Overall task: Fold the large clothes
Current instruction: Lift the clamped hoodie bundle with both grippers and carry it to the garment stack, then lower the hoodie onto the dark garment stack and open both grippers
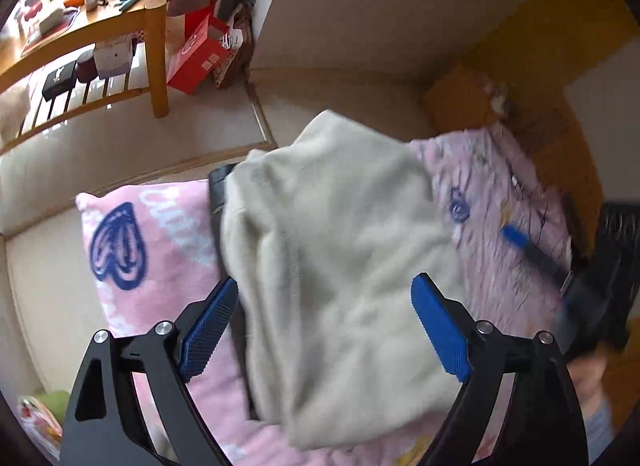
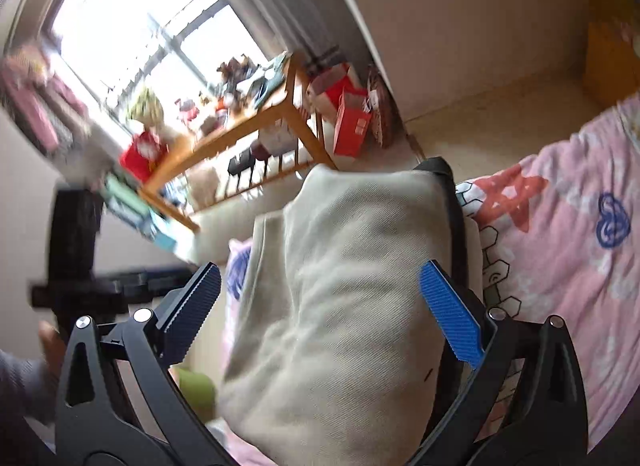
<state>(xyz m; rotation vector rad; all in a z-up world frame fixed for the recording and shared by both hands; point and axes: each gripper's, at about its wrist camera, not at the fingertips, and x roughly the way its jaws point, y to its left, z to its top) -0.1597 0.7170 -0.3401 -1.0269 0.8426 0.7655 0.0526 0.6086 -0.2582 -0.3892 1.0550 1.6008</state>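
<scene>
A cream garment (image 1: 340, 266) lies folded in a thick stack on a pink patterned blanket (image 1: 160, 234), with a dark garment edge (image 1: 218, 193) showing under its left side. My left gripper (image 1: 326, 326) is open above the stack, its blue pads apart on either side, holding nothing. In the right wrist view the same cream garment (image 2: 352, 286) lies on the pink blanket (image 2: 560, 250), a dark edge (image 2: 452, 201) along its right side. My right gripper (image 2: 320, 314) is open, its pads wide apart over the stack. The right gripper also shows blurred at the right of the left wrist view (image 1: 592, 286).
A wooden table (image 1: 156, 49) with clutter on top and boxes on its lower shelf stands at the back left, red paper bags (image 1: 196, 49) beside it against the wall. A cardboard box (image 1: 460, 97) sits behind the blanket. A bright window (image 2: 140, 37) is beyond the table.
</scene>
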